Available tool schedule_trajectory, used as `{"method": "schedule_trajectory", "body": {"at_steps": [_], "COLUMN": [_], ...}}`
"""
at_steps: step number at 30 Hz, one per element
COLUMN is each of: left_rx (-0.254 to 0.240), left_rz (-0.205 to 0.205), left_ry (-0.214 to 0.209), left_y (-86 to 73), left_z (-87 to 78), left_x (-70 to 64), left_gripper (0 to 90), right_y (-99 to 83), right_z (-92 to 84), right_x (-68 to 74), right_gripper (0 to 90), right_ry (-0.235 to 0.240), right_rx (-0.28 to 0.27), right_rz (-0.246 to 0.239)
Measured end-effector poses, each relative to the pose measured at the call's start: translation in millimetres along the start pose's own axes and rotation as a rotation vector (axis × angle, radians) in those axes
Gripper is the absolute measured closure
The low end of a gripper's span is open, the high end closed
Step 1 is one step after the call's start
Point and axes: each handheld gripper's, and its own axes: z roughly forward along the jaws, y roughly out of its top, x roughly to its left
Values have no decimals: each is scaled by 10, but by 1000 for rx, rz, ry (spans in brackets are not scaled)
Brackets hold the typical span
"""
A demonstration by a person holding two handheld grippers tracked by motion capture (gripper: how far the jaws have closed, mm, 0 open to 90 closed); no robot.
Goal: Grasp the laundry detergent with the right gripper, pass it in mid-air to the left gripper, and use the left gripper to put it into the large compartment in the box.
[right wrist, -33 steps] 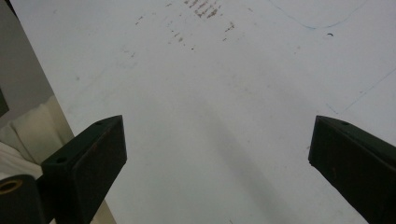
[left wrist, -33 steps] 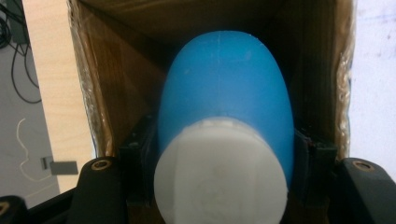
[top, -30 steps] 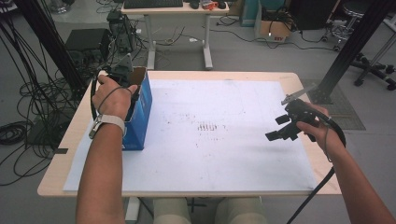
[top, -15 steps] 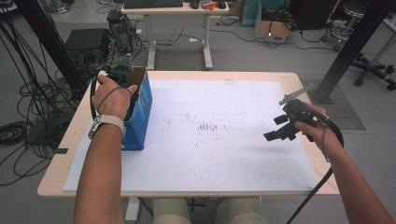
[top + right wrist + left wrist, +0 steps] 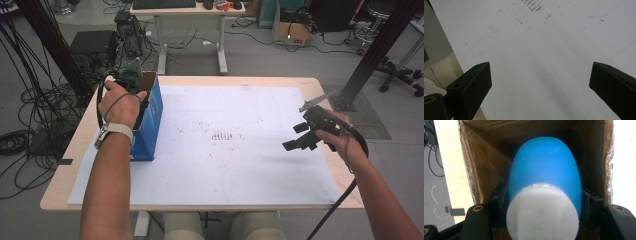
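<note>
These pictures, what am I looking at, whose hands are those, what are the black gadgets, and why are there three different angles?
A person sits at a wooden table covered with a white sheet that has faint brownish marks. Each hand holds a hand-operated tool with two black jaws, a pair of tongs.

The wide picture comes from a camera above the person, looking down. The other two come from small cameras riding on each tool, looking along its jaws.

The left tongs reach into an open blue cardboard box at the table's left edge. Their view shows the brown inside and the jaws closed on a blue bottle with a white cap.

The right tongs are over the sheet's right side, jaws wide apart, nothing between them.
</note>
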Motion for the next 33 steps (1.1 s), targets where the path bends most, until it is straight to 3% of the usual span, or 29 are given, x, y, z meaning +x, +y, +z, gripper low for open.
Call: {"method": "schedule_trajectory", "body": {"at_steps": [5, 7, 10, 11, 13, 16, 22, 31, 33], "left_rx": [2, 5, 6, 5, 6, 5, 9, 13, 10], "left_rz": [-3, 1, -2, -3, -2, -3, -4, -4, -5], "left_ry": [-2, -4, -5, -5, -5, -4, -5, -7, -8], "left_y": [2, 3, 3, 3, 3, 1, -1, -4, -5], "left_z": [0, 0, 0, 1, 1, 0, -1, -3, 0], "left_x": [0, 1, 0, 0, 0, -2, -2, 2, 2], "left_gripper": [375, 375, 375, 374, 374, 374, 374, 374, 374], "right_y": [-2, -6, -6, -7, -5, -3, -7, -18, -21], "right_z": [-1, -8, -4, -11, 2, -2, -18, -6, -20], "right_x": [-3, 6, -2, 10, -11, -6, 17, 5, 22], "right_gripper": [41, 41, 41, 41, 41, 41, 41, 41, 41], "right_ry": [0, -4, -1, -5, 0, 0, -6, -5, -8], "right_rx": [5, 9, 4, 15, -2, -1, 13, 4, 18], "right_rz": [-5, 14, -3, 14, -18, -16, 10, -6, 19]}}
